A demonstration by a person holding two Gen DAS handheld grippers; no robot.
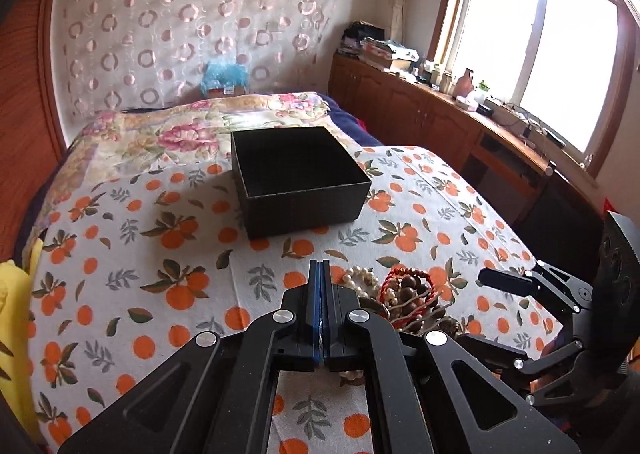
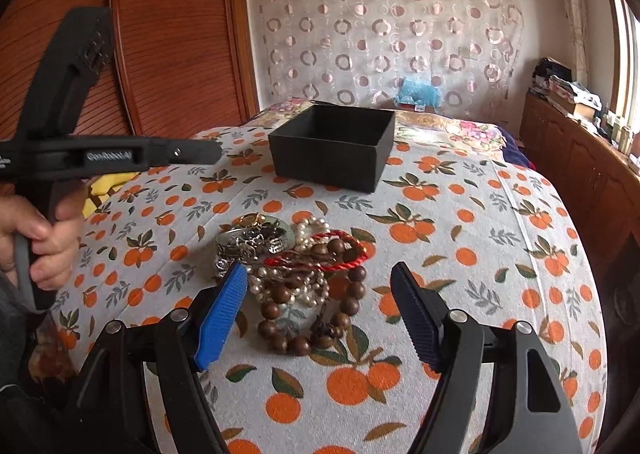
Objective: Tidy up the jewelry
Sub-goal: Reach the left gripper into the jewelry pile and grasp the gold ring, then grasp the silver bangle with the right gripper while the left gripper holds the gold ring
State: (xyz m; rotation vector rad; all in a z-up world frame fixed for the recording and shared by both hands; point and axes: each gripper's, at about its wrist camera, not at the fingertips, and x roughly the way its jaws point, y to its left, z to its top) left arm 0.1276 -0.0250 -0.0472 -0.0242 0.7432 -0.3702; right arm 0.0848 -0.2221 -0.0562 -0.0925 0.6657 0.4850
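A pile of jewelry lies on the orange-print cloth: brown wooden beads, a red cord bracelet, pearls and silver pieces. An open, empty black box stands beyond it. My right gripper is open, its fingers on either side of the near end of the pile. My left gripper is shut and empty, just left of the pile, with the box ahead. The left gripper also shows in the right wrist view, held by a hand.
The cloth covers a bed with a floral quilt behind the box. A wooden wardrobe stands at the left, and a cluttered wooden cabinet runs under the window at the right. Something yellow lies at the bed's left edge.
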